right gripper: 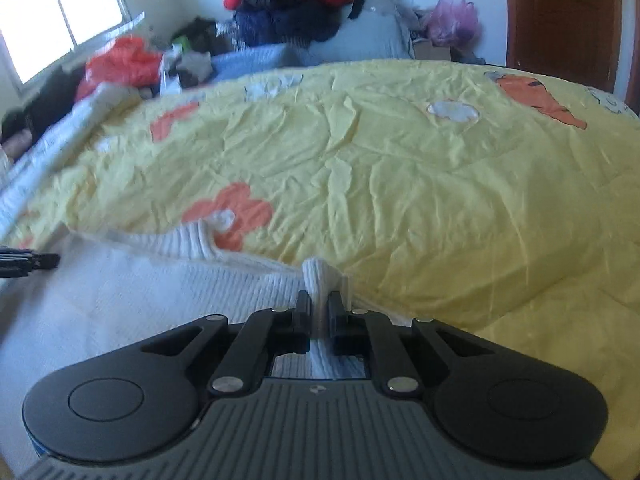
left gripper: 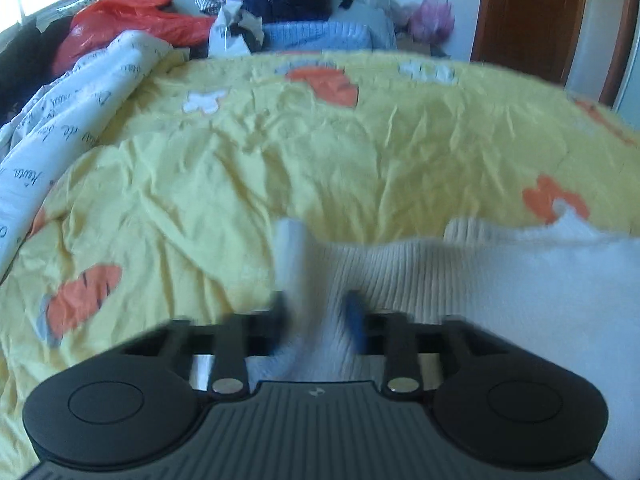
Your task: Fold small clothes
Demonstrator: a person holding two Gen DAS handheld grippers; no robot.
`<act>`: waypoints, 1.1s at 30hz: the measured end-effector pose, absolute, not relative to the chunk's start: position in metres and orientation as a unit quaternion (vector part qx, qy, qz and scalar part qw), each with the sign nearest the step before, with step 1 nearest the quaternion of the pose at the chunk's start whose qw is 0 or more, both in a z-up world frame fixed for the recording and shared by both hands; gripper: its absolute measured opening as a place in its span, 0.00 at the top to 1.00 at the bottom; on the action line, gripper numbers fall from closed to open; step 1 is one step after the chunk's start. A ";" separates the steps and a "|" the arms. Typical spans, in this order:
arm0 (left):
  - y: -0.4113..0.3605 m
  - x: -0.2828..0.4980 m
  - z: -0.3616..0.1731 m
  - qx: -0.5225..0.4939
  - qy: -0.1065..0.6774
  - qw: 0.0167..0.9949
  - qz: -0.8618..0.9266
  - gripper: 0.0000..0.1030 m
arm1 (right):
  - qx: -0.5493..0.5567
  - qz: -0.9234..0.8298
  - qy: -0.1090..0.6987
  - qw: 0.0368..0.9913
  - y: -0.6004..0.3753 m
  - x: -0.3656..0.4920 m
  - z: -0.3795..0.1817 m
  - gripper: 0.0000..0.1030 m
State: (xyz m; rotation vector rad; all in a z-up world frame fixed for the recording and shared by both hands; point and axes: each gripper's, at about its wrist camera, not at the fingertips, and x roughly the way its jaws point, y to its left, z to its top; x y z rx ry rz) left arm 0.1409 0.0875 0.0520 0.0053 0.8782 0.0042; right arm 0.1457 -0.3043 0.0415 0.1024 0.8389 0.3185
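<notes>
A white ribbed knit garment [left gripper: 500, 280] lies on a yellow bed cover [left gripper: 320, 152] with orange and white prints. In the left wrist view my left gripper [left gripper: 318, 312] is shut on a bunched edge of the garment, which sticks up between the fingers; the picture is blurred. The rest of the cloth spreads away to the right. In the right wrist view the same white garment [right gripper: 132, 284] stretches to the left, and my right gripper [right gripper: 319, 308] is shut on a pinched fold of it. The tip of the left gripper [right gripper: 28, 262] shows at that view's left edge.
A white printed quilt [left gripper: 68, 136] lies rolled along the bed's left side. Behind the bed are an orange bag [left gripper: 132, 20], a pile of red and dark clothes [right gripper: 288, 4], a pink bag [right gripper: 454, 20] and a brown door [right gripper: 560, 16]. A window [right gripper: 60, 16] is at the left.
</notes>
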 end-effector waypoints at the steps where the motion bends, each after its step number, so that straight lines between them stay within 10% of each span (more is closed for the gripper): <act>1: 0.091 0.138 0.059 -0.009 0.413 0.911 0.004 0.86 | 0.068 0.155 0.385 0.908 -0.309 0.142 0.047 0.88; 7: 0.089 0.136 0.039 0.011 0.389 0.920 0.042 0.86 | 0.109 0.117 0.383 0.910 -0.337 0.142 0.030 0.89; 9: 0.077 0.125 0.045 0.049 0.378 0.924 0.045 0.83 | 0.102 0.110 0.386 0.910 -0.330 0.138 0.028 0.75; 12: 0.071 0.105 0.063 0.088 0.361 0.926 0.064 0.61 | 0.107 0.079 0.357 0.925 -0.329 0.125 0.047 0.49; 16: 0.063 0.072 0.089 0.099 0.279 0.950 0.095 0.23 | 0.128 0.107 0.273 0.947 -0.319 0.089 0.082 0.43; 33: 0.032 0.080 0.036 0.134 0.322 0.933 0.086 0.19 | 0.058 0.080 0.338 0.936 -0.287 0.094 0.029 0.44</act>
